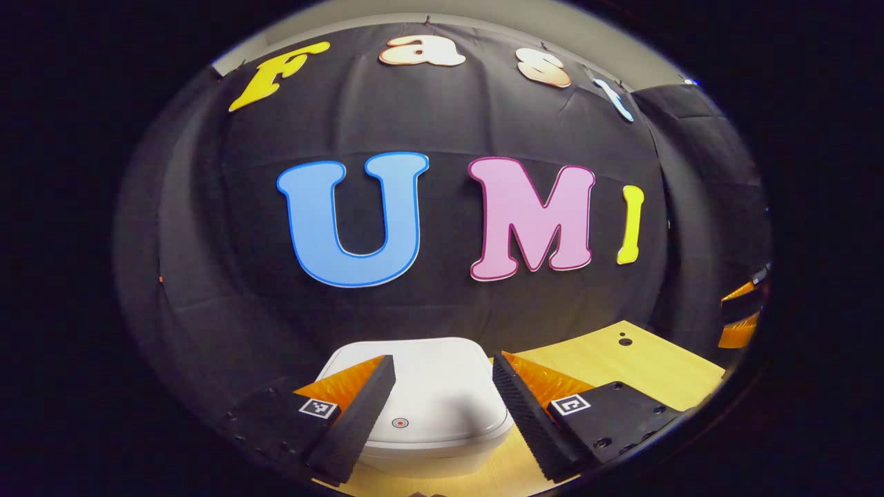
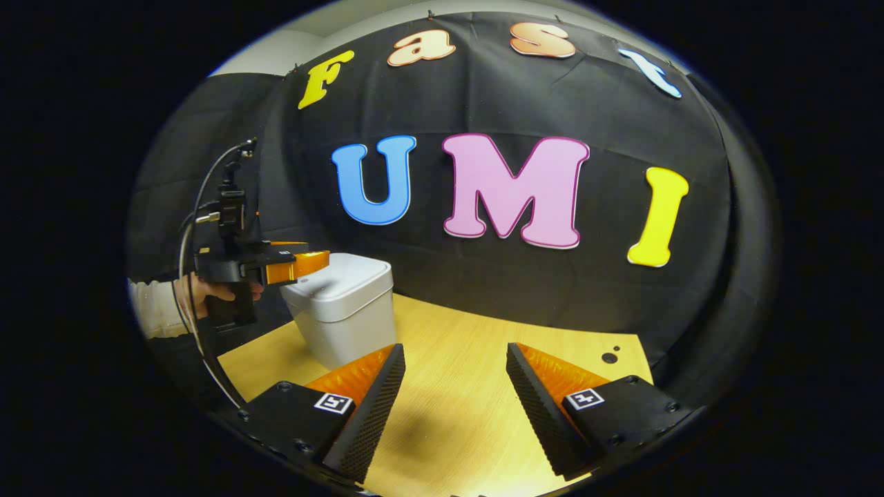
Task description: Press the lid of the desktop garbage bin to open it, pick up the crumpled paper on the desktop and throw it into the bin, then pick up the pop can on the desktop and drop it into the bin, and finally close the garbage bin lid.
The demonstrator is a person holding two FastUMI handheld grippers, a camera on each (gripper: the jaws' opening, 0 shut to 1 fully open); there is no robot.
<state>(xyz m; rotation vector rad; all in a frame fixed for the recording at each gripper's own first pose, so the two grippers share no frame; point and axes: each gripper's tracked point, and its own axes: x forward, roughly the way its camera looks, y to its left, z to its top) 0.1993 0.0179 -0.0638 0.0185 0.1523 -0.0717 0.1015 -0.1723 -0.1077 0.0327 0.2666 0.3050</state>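
Two grippers over a wooden desktop. White garbage bin at the desktop's far left, lid closed, left gripper hovering just above it with fingers spread wide. Right gripper well apart from the bin, fingers likewise wide, holding nothing.

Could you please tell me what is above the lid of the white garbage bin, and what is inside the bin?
The left claw hovers open above the closed lid of the garbage bin, near its round button. The shut lid hides the inside.
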